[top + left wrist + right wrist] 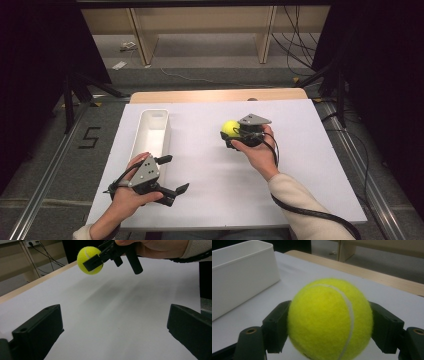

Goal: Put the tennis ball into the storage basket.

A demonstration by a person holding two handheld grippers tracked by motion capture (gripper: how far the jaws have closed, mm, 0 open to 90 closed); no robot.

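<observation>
A yellow tennis ball [230, 127] is held just above the white board [280, 165], right of centre. My right gripper [232, 132] is shut on it, one black jaw on each side. In the right gripper view the ball [329, 320] sits squarely between both pads [275, 327]. My left gripper [174, 174] hovers near the board's front left, open and holding nothing. In the left gripper view its gripper [113, 332] has its jaws spread wide over bare board, and the ball [88, 258] hangs farther off, held by the other hand.
A long white bin [152, 132] stands along the board's left side, and its wall [242, 277] is to the ball's left in the right gripper view. The wooden table edge [215, 95] runs behind the board. Shelving and cables lie on the floor beyond.
</observation>
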